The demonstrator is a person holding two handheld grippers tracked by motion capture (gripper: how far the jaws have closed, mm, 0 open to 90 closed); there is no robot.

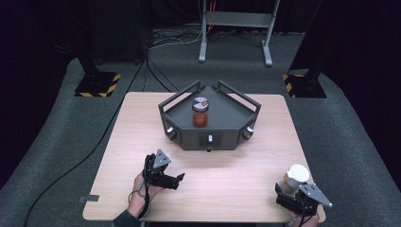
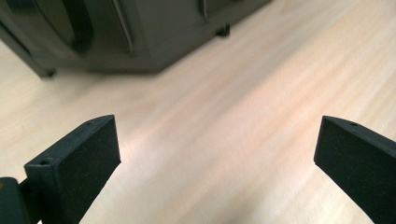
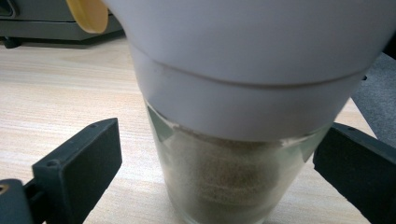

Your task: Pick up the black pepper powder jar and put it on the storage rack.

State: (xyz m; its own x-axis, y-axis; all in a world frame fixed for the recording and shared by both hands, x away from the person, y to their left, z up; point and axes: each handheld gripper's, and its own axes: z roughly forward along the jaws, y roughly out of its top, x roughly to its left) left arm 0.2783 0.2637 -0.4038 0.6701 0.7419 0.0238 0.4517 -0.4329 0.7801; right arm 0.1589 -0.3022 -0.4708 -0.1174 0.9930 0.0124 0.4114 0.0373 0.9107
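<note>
A glass jar [image 1: 297, 175] with a wide white cap stands near the table's front right corner. In the right gripper view this jar [image 3: 233, 177] holds grey-brown powder and stands between my right gripper's [image 3: 217, 140] jaws, with a gap at the left pad. My right gripper [image 1: 287, 188] is open around it. To the front left, my left gripper [image 1: 178, 180] lies low over the wood, wide open, with nothing between its jaws [image 2: 217, 135]. A second jar [image 1: 200, 113], red inside with a silver lid, stands in the dark angular tray [image 1: 227, 118].
The tray [image 2: 154, 32] sits at the table's middle back, with knobs on its front wall. Bare wood lies between it and both grippers. Behind the table are two posts on striped bases [image 1: 97, 84] and a metal frame [image 1: 235, 28]. A cable runs over the floor at the left.
</note>
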